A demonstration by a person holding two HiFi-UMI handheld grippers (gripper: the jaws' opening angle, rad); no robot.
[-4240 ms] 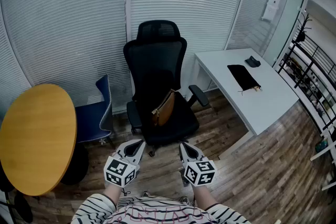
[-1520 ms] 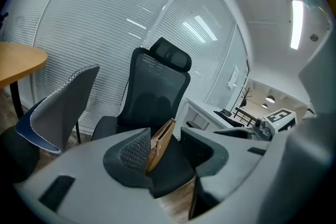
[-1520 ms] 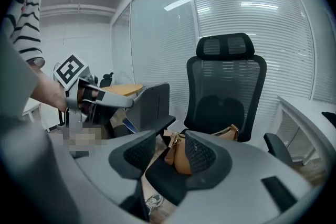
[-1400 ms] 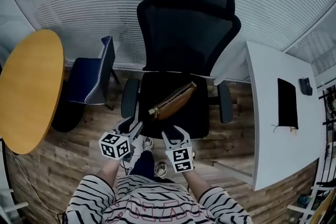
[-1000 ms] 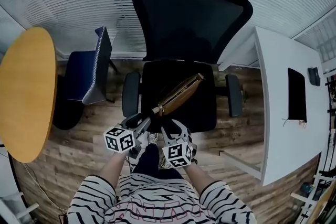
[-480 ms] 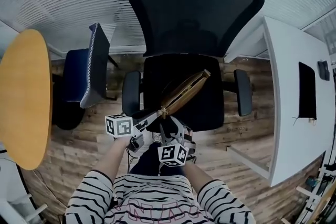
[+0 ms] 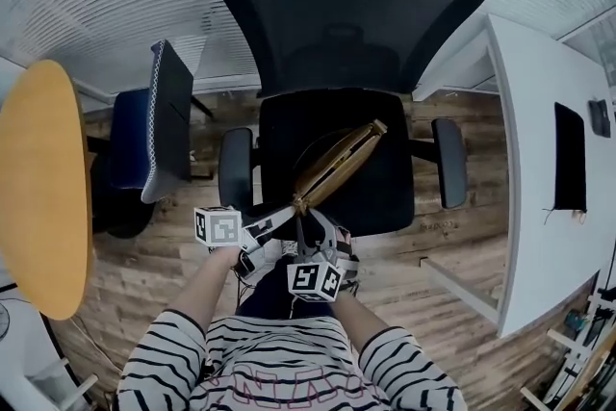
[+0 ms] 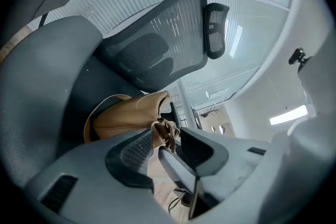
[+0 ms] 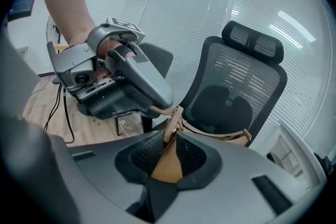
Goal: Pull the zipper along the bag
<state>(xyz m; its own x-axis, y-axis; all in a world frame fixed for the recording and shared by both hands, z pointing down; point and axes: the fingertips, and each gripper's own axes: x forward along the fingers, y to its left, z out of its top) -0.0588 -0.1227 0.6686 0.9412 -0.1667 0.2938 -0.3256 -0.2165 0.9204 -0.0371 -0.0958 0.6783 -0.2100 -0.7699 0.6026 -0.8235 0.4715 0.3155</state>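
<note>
Bag (image 7: 337,164) end clamped in left gripper (image 8: 167,134) fingers — zipper pull (image 9: 172,119) being closed on, pinched, by right gripper (image 9: 169,136) fingers.

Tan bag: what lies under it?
The black chair seat lies under the tan bag. The patch directly beneath is covered, so anything there cannot be seen.

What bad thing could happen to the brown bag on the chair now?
1. The right gripper is closing its jaws on only the thin zipper pull, so the pull might slip out when tugged.
2. The left gripper pinches just the near end of the bag, so the bag could slide off the chair seat.
3. Both grippers are crowded together and may bump.
</note>
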